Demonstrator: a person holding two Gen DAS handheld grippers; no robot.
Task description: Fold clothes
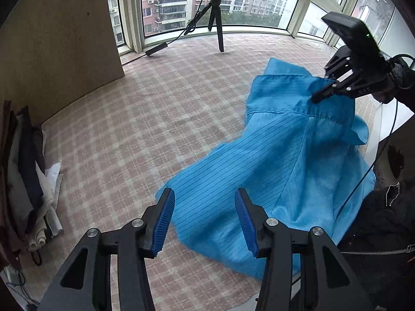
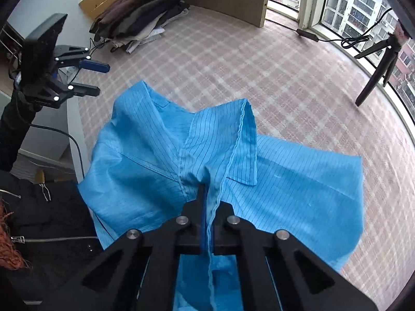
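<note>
A blue pinstriped shirt [image 1: 293, 155] lies partly on the pink checked surface and is lifted at its collar end. My right gripper [image 2: 207, 191] is shut on a seam edge of the shirt [image 2: 160, 160] and holds it up; it also shows in the left wrist view [image 1: 319, 96], pinching the collar area. My left gripper [image 1: 205, 199] is open, blue pads apart, just above the shirt's lower part, holding nothing. In the right wrist view the left gripper [image 2: 99, 77] hovers open to the left of the shirt.
A stack of folded dark clothes [image 2: 140, 13] lies at the far left [image 1: 23, 176] by a wooden panel [image 1: 64, 51]. A black tripod [image 1: 215, 23] and cable stand by the curved window. The person's black jacket [image 1: 384, 228] is at the near edge.
</note>
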